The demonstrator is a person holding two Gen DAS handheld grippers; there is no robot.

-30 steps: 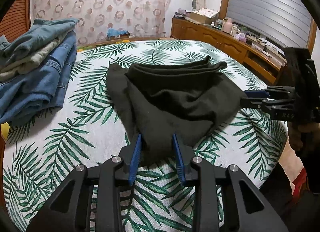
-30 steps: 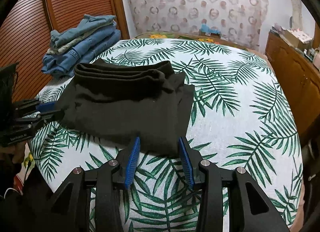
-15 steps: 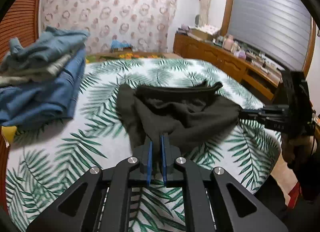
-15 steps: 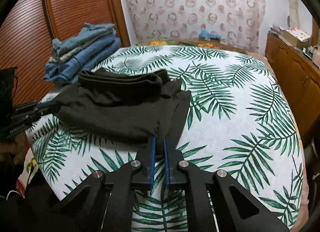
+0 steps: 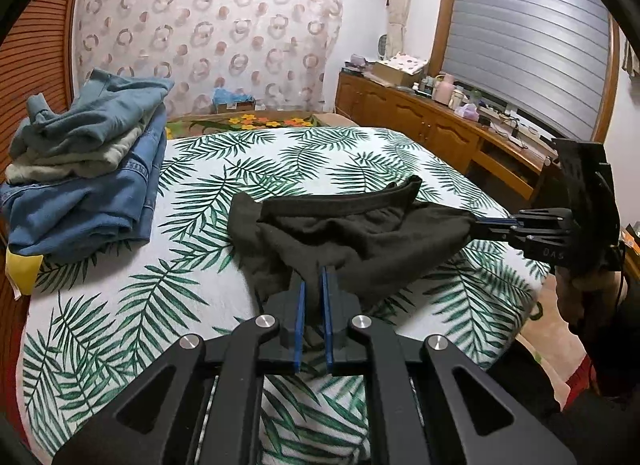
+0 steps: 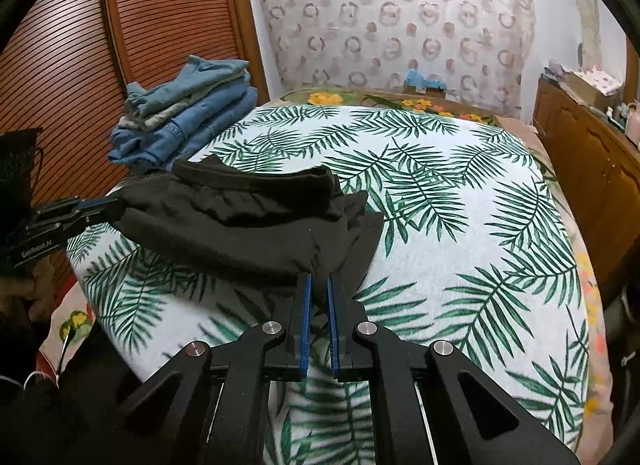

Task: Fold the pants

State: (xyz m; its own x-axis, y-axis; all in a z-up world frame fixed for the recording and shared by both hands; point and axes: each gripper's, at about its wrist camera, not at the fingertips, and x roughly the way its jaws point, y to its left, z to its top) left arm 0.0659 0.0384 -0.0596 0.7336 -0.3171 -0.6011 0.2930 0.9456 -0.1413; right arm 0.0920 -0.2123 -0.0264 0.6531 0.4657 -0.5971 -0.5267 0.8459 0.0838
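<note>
Black pants [image 5: 360, 237] lie partly folded on the palm-leaf bedspread [image 5: 120, 305], near edge lifted off the bed. My left gripper [image 5: 313, 285] is shut on one near corner of the pants. My right gripper [image 6: 317, 285] is shut on the other near corner of the pants [image 6: 240, 225]. Each gripper shows in the other's view: the right one [image 5: 486, 223] at the right, the left one [image 6: 100, 205] at the left. The waistband sags between them toward the far side.
A stack of folded blue jeans and light pants [image 5: 84, 169] sits at the bed's far left, also in the right wrist view [image 6: 184, 121]. A wooden dresser with clutter [image 5: 440, 125] runs along the right wall. A slatted wooden door [image 6: 120, 45] stands at the left.
Both grippers closed from open onto the near corners of the black pants, then lifted them; the fabric now hangs stretched between them above the bed.
</note>
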